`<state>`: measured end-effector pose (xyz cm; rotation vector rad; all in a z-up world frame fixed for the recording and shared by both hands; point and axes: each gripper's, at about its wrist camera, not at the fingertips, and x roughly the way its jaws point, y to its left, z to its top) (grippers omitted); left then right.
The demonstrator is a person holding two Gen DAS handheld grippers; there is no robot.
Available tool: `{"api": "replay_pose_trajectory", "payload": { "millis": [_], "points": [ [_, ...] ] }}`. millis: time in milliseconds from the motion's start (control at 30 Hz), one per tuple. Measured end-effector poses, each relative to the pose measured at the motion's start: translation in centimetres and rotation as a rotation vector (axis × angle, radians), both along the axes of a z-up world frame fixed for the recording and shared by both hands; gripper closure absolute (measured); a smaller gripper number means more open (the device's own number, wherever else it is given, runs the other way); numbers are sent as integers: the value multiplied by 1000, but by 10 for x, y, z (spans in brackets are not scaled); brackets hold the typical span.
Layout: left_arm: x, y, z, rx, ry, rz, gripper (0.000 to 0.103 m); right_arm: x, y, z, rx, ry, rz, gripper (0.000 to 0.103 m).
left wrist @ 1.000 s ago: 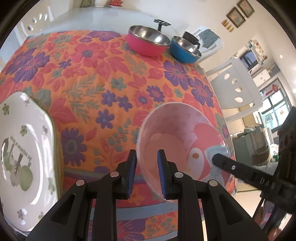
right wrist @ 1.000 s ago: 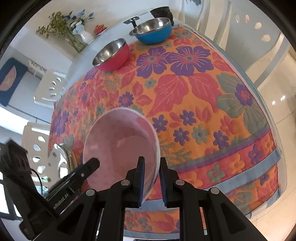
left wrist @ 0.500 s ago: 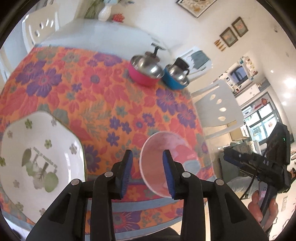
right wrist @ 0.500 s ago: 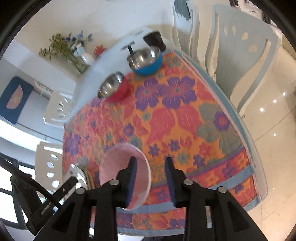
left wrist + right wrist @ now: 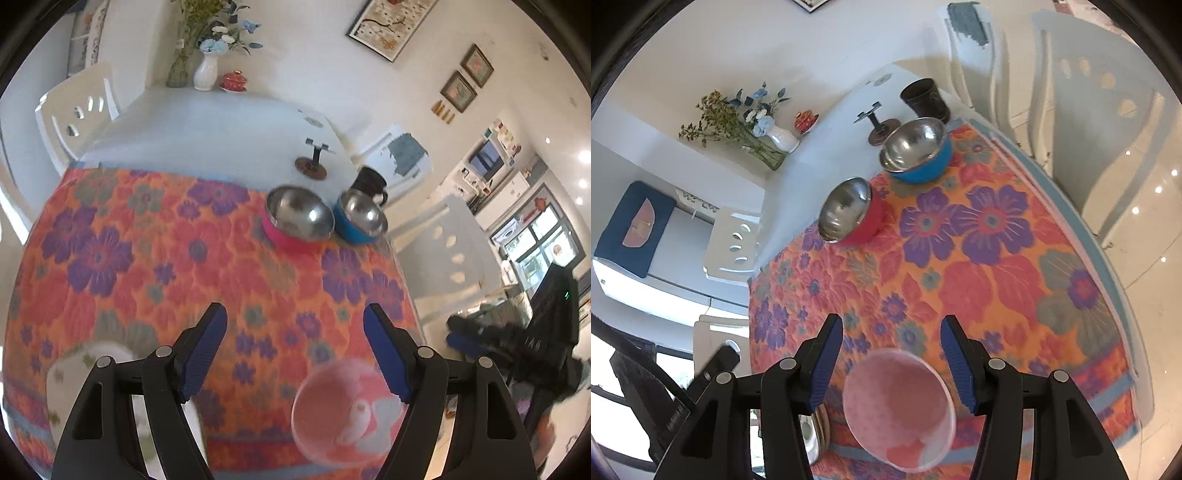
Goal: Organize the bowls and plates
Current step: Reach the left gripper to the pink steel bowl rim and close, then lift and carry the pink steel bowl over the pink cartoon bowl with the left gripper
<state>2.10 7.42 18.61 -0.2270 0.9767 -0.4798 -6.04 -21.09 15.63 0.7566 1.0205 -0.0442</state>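
Floral tablecloth (image 5: 155,258) bears the pink bowl (image 5: 897,410), both hand-held grippers just spread apart, empty; no legible writing.

Your left gripper (image 5: 295,321) has just been opening; its jaws stand wide with nothing between them. Below, the pink bowl (image 5: 343,417) sits on the floral cloth (image 5: 147,266) near the bench edge, apart from the white plate (image 5: 74,373). Two steel bowls, pink-sided (image 5: 297,218) and blue-sided (image 5: 360,218), sit side by side at the far end.

White walls (image 5: 314,74), framed pictures (image 5: 393,26), white chairs (image 5: 1100,122) — glossy floor (image 5: 1145,221)
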Motion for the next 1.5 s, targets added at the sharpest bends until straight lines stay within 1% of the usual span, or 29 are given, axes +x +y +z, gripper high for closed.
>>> {"api": "replay_pose_trajectory", "payload": {
  "millis": [100,200,400,500,633,700,733,833,900,1000,1033,1100,1167,1200,1267,1300,1400,1500],
  "points": [
    [32,-10,-3,-2,30,16,28,32,-5,-4,5,7,18,50],
    [67,-24,-15,-12,72,20,28,63,-11,-13,7,20,33,50],
    [128,-54,-60,-33,187,43,31,136,-20,-49,38,70,54,50],
    [155,-66,-85,-31,237,48,38,172,-20,-74,50,105,81,50],
    [186,-75,-117,-20,302,70,49,205,-17,-97,46,133,111,50],
    [195,-77,-127,-28,330,80,62,221,-15,-107,41,139,128,50],
    [199,-77,-133,-36,343,86,65,230,-14,-113,29,144,138,50],
    [207,-79,-146,-35,364,104,68,244,-13,-124,13,153,157,50],
    [211,-81,-151,-35,367,101,73,252,-13,-130,2,154,164,50],
    [214,-84,-156,-24,365,96,74,258,-12,-137,-18,158,180,50],
    [216,-85,-159,-21,366,95,75,260,-12,-139,-24,159,182,52],
    [218,-88,-162,-20,372,92,81,261,-11,-142,-29,157,195,58],
    [220,-90,-166,-13,373,91,83,263,-10,-145,-29,157,206,67],
    [219,-89,-166,-10,372,90,84,264,-9,-146,-28,157,212,70],
    [218,-89,-166,-10,365,87,85,265,-5,-148,-22,150,230,84],
    [218,-90,-165,-10,360,83,86,265,-4,-148,-21,145,238,86],
    [214,-91,-160,8,343,67,86,262,2,-143,-65,140,254,86],
    [209,-93,-151,20,316,52,86,258,5,-136,-62,128,259,86]
  ]
}}
